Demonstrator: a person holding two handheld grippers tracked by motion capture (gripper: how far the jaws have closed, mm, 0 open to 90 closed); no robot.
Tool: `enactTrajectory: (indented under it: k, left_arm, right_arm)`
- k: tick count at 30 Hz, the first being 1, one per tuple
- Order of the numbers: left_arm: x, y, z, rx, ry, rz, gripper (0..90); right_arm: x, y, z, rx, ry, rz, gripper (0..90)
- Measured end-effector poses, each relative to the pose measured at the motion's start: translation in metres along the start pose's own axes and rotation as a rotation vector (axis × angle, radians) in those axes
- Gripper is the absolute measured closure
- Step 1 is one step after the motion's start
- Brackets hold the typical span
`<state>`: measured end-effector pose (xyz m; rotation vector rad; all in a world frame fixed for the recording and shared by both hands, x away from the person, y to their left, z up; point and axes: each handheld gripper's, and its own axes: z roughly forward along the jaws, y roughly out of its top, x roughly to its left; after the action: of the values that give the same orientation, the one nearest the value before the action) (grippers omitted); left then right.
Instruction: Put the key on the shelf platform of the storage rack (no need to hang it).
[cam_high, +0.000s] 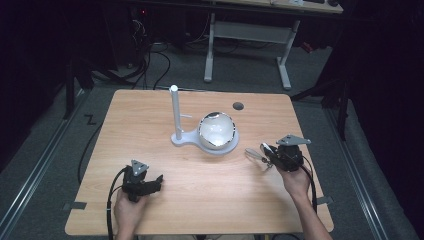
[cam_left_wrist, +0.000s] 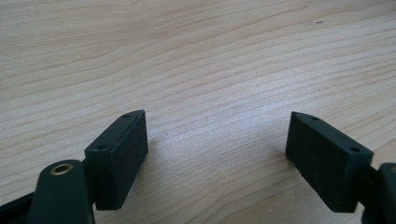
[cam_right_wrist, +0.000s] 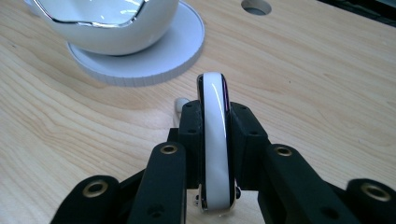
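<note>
My right gripper (cam_high: 264, 152) (cam_right_wrist: 215, 116) is shut on a white curved band with a shiny silver rim (cam_right_wrist: 214, 93), held edge-on between its pads a little above the table. In the high view the band (cam_high: 254, 153) sticks out to the left of the jaws, just right of a glossy white bowl (cam_high: 217, 130) (cam_right_wrist: 107, 23). The bowl sits on a round white base (cam_high: 231, 145) (cam_right_wrist: 154, 56). My left gripper (cam_high: 159, 180) (cam_left_wrist: 217, 154) rests open near the front left of the table, with bare wood between its pads.
A white upright post (cam_high: 175, 112) rises from the left end of the base. A round cable hole (cam_high: 238, 106) (cam_right_wrist: 256, 6) lies in the wooden table (cam_high: 150, 125) behind the bowl. A desk frame and cables stand on the floor beyond the table.
</note>
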<state>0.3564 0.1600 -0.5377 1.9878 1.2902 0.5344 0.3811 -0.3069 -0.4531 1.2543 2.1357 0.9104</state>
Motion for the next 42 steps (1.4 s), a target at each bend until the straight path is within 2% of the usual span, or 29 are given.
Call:
enactTrajectory:
  k: [7,10,14,20,33,42]
  left_arm:
    - [0.0,0.0,0.0,0.0,0.002,0.001,21.4]
    - [0.0,0.0,0.0,0.0,0.002,0.001,21.4]
    - [0.0,0.0,0.0,0.0,0.002,0.001,21.4]
    - [0.0,0.0,0.0,0.0,0.001,0.001,21.4]
    - [0.0,0.0,0.0,0.0,0.003,0.002,21.4]
    - [-0.001,0.0,0.0,0.001,0.005,0.005,21.3]
  right_arm:
    - [0.001,0.007,-0.013,-0.02,0.037,0.009,77.0]
    - [0.002,0.012,-0.02,-0.036,0.038,0.001,76.9]
    - [0.005,0.021,-0.031,-0.045,0.041,-0.04,76.9]
    - [0.011,0.033,-0.044,-0.064,0.079,-0.058,76.9]
    - [0.025,0.057,-0.04,-0.066,0.156,-0.101,76.9]
    - [0.032,0.077,-0.035,-0.087,0.209,-0.099,76.9]
